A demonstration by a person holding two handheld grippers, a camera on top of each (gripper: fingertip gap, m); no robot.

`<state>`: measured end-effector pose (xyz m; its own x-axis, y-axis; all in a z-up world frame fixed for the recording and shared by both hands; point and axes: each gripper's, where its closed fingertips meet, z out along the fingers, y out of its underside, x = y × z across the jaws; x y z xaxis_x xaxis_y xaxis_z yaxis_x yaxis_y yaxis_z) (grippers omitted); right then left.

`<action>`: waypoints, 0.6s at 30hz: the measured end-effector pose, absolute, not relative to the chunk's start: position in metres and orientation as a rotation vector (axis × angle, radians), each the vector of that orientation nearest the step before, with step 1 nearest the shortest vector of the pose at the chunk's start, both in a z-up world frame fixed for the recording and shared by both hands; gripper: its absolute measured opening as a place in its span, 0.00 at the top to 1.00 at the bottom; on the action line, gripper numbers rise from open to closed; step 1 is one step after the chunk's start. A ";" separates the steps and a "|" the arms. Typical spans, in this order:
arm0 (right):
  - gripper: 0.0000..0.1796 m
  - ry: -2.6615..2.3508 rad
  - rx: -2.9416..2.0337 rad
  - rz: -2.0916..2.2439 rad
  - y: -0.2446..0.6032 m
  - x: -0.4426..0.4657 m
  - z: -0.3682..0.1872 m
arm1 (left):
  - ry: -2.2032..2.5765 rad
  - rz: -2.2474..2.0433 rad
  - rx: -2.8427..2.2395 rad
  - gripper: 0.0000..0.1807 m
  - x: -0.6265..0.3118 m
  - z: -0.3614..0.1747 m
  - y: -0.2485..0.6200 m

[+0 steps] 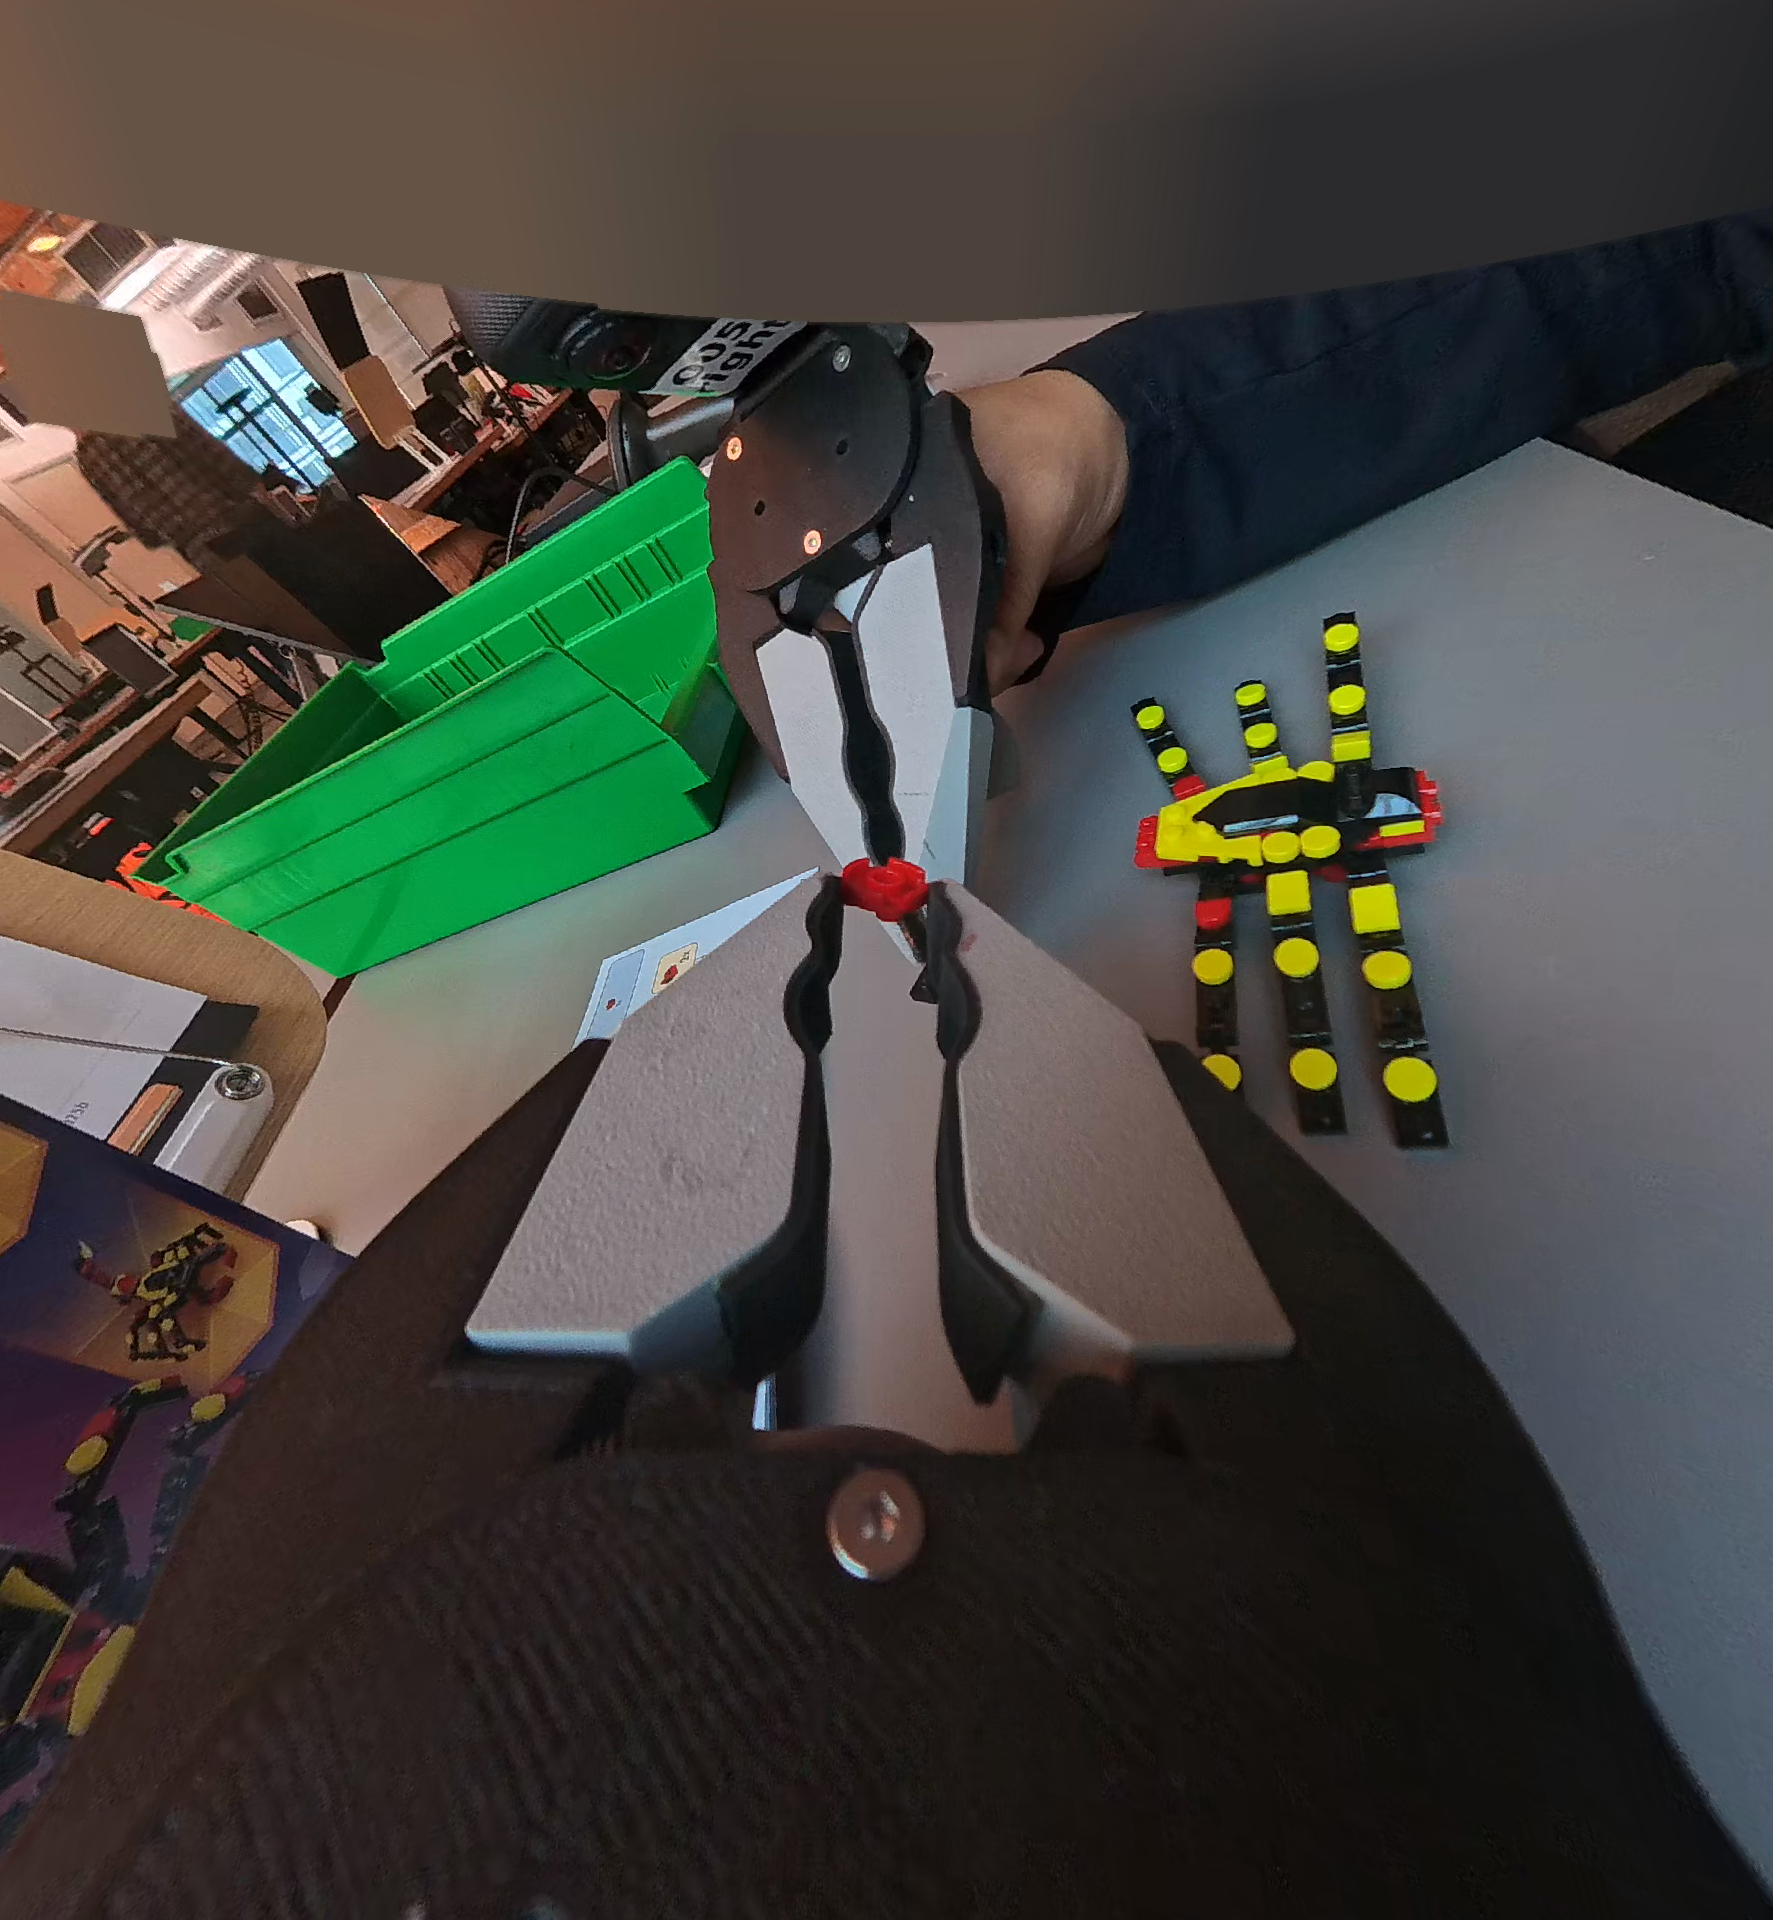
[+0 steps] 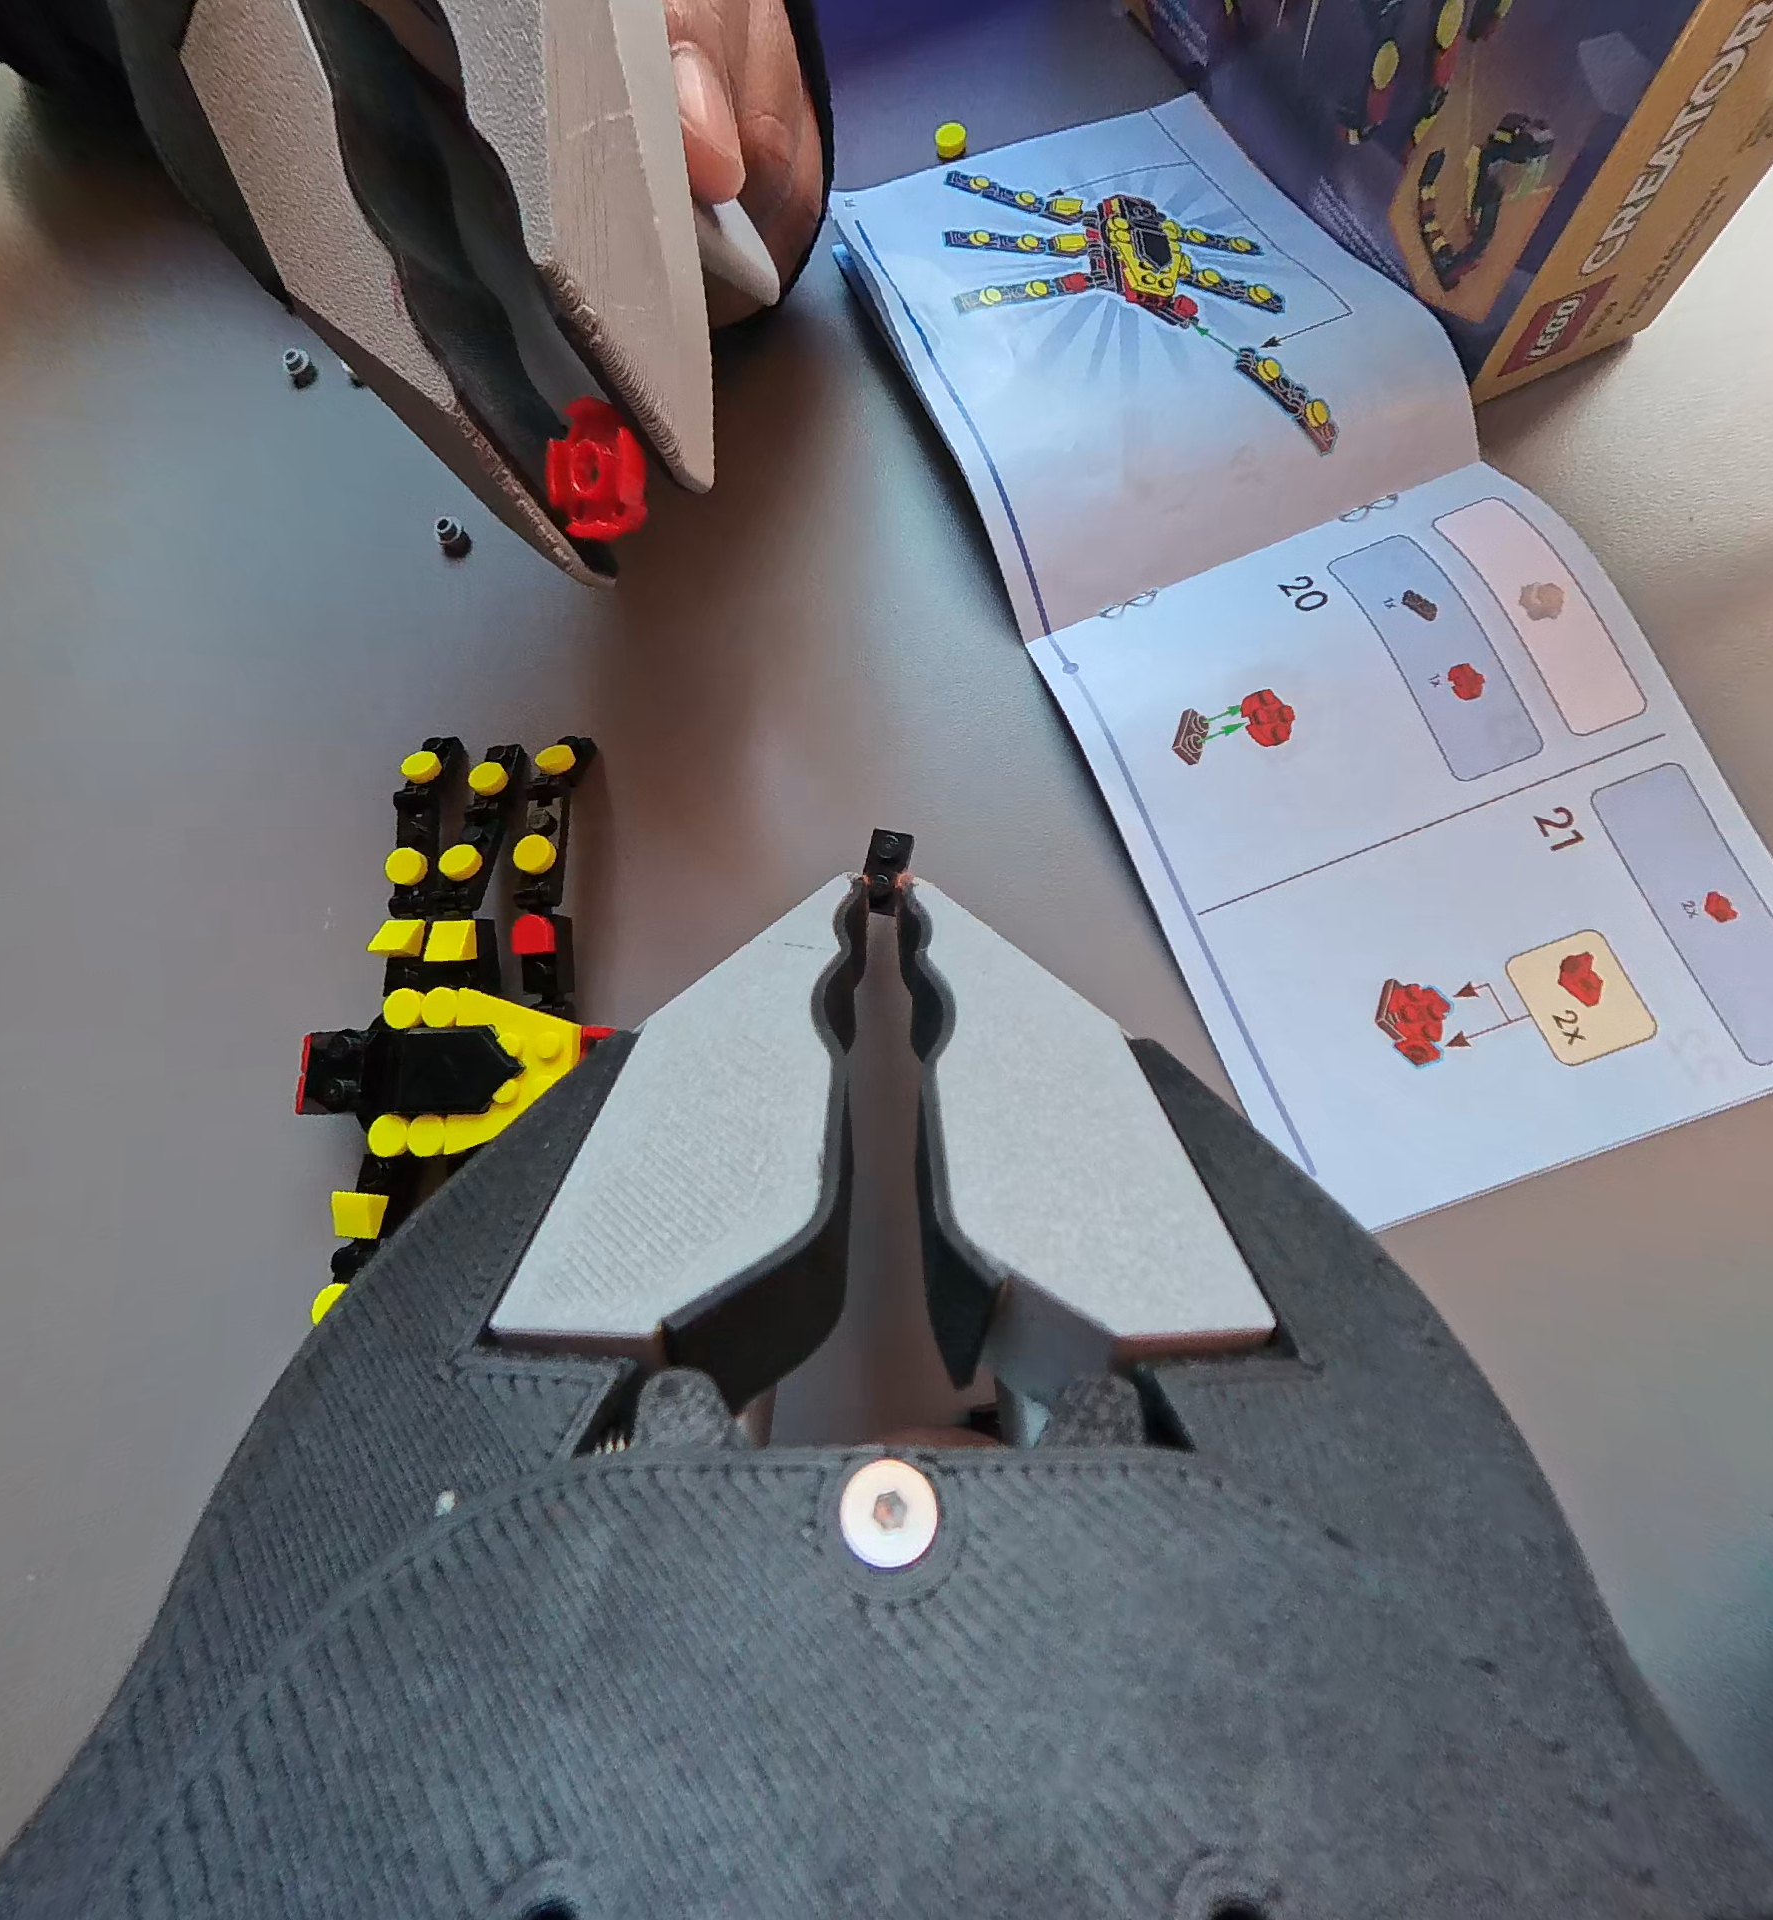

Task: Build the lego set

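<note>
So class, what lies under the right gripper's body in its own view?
Part of the spider model runs under the right gripper; three legs and half its body show. The rest is covered.

An open instruction booklet (image 2: 1329,779) on the surface (image 2: 757,644) carries printed step numbers and piece counts, beside a set box (image 2: 1630,208) bearing a brand logo and product line name. A lettered white sticker (image 1: 731,353) marks the right hand-held gripper (image 2: 882,883); a printed paper sheet (image 1: 51,1029) lies partly visible.
</note>
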<state>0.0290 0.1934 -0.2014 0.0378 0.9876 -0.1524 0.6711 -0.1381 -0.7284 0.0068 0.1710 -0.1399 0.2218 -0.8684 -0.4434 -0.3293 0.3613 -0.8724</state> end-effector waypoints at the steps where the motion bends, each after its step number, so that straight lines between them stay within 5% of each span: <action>1: 0.99 -1.671 -1.857 0.904 0.193 0.029 -0.201 | 1.352 -0.535 -1.203 0.93 0.007 -0.140 0.171; 18: 0.99 -1.663 -1.852 0.894 0.195 0.029 -0.201 | 1.357 -0.525 -1.208 0.93 0.007 -0.141 0.172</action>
